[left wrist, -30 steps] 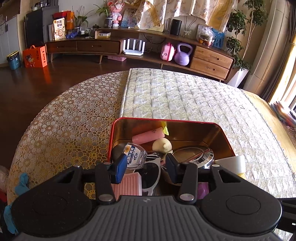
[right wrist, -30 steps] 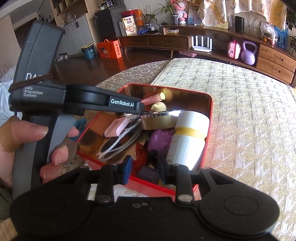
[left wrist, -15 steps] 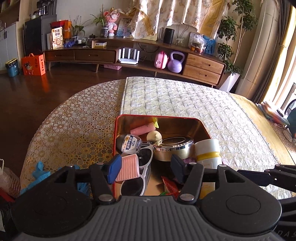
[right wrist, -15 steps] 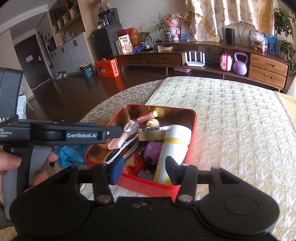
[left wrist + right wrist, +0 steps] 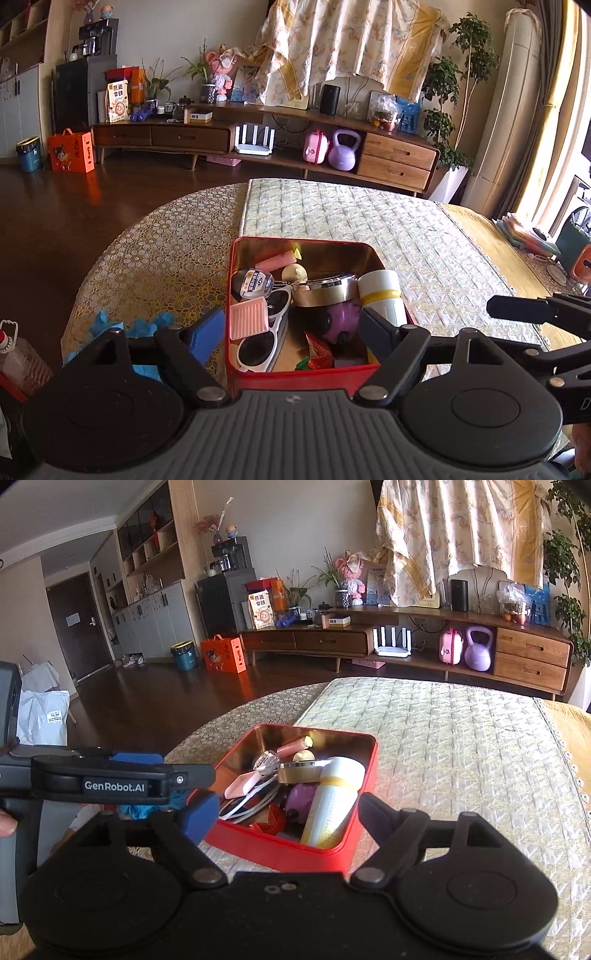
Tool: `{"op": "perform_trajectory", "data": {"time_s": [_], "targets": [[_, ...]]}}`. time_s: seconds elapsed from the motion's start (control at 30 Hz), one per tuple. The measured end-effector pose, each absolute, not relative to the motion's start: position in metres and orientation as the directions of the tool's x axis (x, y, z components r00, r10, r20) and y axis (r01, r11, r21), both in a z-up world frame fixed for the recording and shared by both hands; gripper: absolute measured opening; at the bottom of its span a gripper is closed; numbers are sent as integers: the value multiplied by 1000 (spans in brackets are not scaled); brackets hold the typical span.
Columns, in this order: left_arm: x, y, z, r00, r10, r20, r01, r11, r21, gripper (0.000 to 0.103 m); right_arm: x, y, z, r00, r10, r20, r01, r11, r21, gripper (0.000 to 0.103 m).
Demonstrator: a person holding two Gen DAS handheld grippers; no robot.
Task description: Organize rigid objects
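Observation:
A red tin box (image 5: 236, 266) (image 5: 354, 853) with a gold inside sits on the table. It holds white sunglasses (image 5: 258, 350), a pink ridged pad (image 5: 248, 322), a white and yellow bottle (image 5: 380, 295) (image 5: 332, 805), a round metal tin (image 5: 325, 290), a purple ball (image 5: 345, 319) and a pink tube (image 5: 275, 260). My left gripper (image 5: 291, 338) is open and empty, above the box's near edge. My right gripper (image 5: 286, 814) is open and empty, near the box's near corner.
The table wears a lace cloth (image 5: 155, 258) and a quilted runner (image 5: 332, 210). Blue gloves (image 5: 147, 328) lie left of the box. A plastic bottle (image 5: 22, 362) stands at the table's left edge. A sideboard (image 5: 258, 136) lines the far wall.
Both grippers have pulled back and up from the box and opened wider. The box now looks smaller and farther off in both views.

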State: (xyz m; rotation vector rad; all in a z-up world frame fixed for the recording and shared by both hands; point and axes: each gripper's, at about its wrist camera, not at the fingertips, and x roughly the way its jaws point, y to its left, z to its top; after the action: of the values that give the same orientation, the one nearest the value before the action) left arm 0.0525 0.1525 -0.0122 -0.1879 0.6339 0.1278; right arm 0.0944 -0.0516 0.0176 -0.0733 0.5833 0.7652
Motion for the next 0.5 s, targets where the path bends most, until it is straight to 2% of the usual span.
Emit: {"op": "perform_trajectory", "data": {"time_s": [0.13, 0.23, 0.33, 0.5], "targets": [[41, 147, -11, 798, 53, -600, -175, 974, -147, 84, 86, -66, 20, 590, 648, -481, -674, 724, 147, 92], [34, 144, -11, 794, 40, -606, -171, 972, -159, 88, 81, -76, 21, 608, 655, -449, -667, 728, 160, 103], [29, 138, -12, 796, 33, -605, -165, 973, -163, 101, 77, -85, 22, 614, 657, -438, -662, 731, 167, 103], [18, 127, -12, 803, 15, -596, -153, 971, -182, 102, 68, -94, 21, 632, 646, -428, -653, 741, 153, 103]]}}
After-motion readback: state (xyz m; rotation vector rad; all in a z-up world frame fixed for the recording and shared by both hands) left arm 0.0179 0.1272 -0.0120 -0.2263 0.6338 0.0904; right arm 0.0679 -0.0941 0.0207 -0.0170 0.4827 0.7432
